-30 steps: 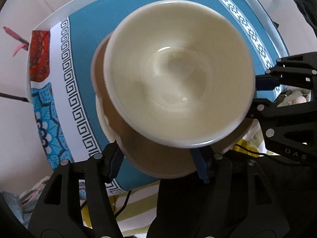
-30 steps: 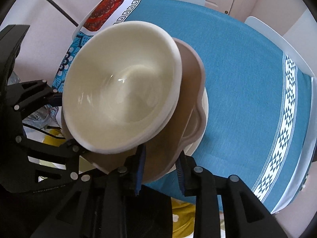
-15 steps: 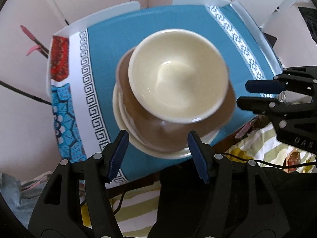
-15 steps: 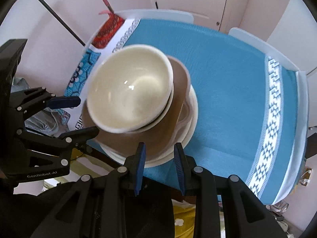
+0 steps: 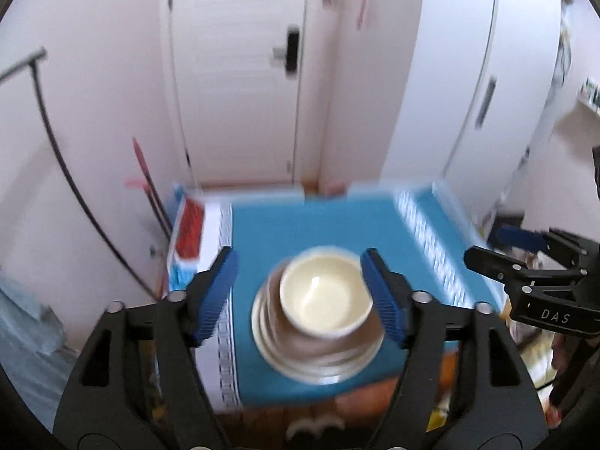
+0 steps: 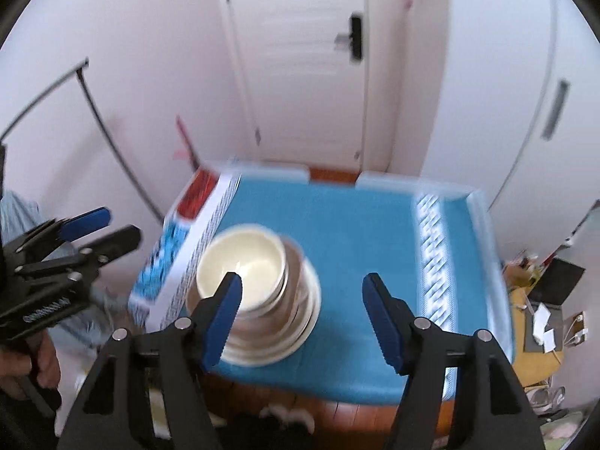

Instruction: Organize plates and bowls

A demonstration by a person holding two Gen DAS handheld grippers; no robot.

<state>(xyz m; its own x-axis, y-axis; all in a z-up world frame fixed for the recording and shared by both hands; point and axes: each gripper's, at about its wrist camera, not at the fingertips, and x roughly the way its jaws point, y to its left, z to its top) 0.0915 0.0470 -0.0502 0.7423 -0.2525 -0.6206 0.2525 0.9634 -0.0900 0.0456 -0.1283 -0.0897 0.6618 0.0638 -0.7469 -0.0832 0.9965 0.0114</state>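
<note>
A cream bowl point(image 5: 325, 302) is sitting on stacked plates point(image 5: 318, 356) near the blue tablecloth's point(image 5: 300, 225) near edge. The left gripper point(image 5: 300, 292) and right gripper point(image 6: 302, 311) are hanging above, both empty, jaws just opening wide.

On the black body of my right gripper point(image 5: 487, 249), seen from my left wrist camera at the right edge, I can read the white letters "DAS". My left gripper point(image 6: 108, 228), seen from the right wrist camera at the left edge, also carries a line of white lettering on its black body, but it is too blurred for me to read.
</note>
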